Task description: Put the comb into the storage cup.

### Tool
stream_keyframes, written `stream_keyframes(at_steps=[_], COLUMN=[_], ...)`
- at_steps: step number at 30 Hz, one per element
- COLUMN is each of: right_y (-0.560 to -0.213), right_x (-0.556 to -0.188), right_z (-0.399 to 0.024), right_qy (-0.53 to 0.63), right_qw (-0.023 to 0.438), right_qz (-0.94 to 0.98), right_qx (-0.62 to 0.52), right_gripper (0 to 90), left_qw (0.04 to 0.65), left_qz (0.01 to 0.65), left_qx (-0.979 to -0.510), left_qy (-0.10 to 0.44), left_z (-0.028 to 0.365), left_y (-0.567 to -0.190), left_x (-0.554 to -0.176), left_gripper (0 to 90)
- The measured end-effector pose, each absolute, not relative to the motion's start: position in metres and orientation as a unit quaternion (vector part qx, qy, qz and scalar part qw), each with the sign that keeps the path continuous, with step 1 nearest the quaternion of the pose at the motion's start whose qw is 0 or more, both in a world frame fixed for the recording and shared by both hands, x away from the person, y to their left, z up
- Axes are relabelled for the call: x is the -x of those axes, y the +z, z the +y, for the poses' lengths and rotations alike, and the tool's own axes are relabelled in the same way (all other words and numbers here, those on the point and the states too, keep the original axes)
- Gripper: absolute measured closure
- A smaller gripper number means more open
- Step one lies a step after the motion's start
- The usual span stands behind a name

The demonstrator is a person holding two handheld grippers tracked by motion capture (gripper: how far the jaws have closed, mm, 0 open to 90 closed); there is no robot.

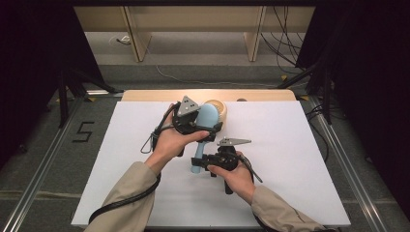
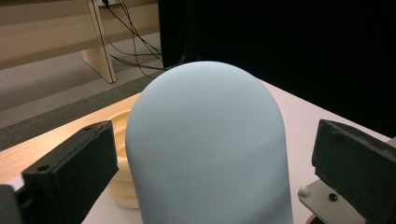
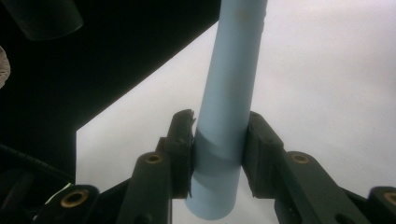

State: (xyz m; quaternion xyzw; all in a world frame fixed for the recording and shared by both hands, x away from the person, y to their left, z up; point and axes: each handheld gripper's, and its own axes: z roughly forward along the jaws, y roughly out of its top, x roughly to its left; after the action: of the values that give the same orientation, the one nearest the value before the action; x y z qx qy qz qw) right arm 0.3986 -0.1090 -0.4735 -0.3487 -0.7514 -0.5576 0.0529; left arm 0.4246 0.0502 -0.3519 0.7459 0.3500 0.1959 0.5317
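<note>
Two grippers meet on one pale blue brush [image 1: 204, 126], held above the middle of the white table [image 1: 290, 164]: the right gripper [image 1: 209, 162] pinches its smooth round handle tight, while the left gripper [image 1: 205, 129] straddles its broad domed head, jaws spread and not touching it. Just beyond the head sits a ribbed cream bowl [image 1: 220, 107] near the far edge. Bare matte tabletop lies wide on both sides.
</note>
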Motion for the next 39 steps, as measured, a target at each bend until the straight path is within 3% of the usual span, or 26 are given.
stream_keyframes(at_steps=[29, 39], right_y=[-0.473, -0.473], right_x=[-0.3977, -0.3975], right_z=[-0.1081, -0.1077], right_qy=[-0.558, -0.558], right_qw=[0.049, 0.047], right_qz=[-0.753, -0.754], right_qx=[0.344, 0.343], right_gripper=[67.1, 67.1], left_qw=[0.532, 0.527], left_qz=[0.366, 0.372], left_qx=[-0.741, -0.743], left_qy=[0.184, 0.179], left_z=[0.047, 0.0478], left_y=[-0.3521, -0.3536], left_x=[-0.4333, -0.4333], left_gripper=[0.3, 6.6])
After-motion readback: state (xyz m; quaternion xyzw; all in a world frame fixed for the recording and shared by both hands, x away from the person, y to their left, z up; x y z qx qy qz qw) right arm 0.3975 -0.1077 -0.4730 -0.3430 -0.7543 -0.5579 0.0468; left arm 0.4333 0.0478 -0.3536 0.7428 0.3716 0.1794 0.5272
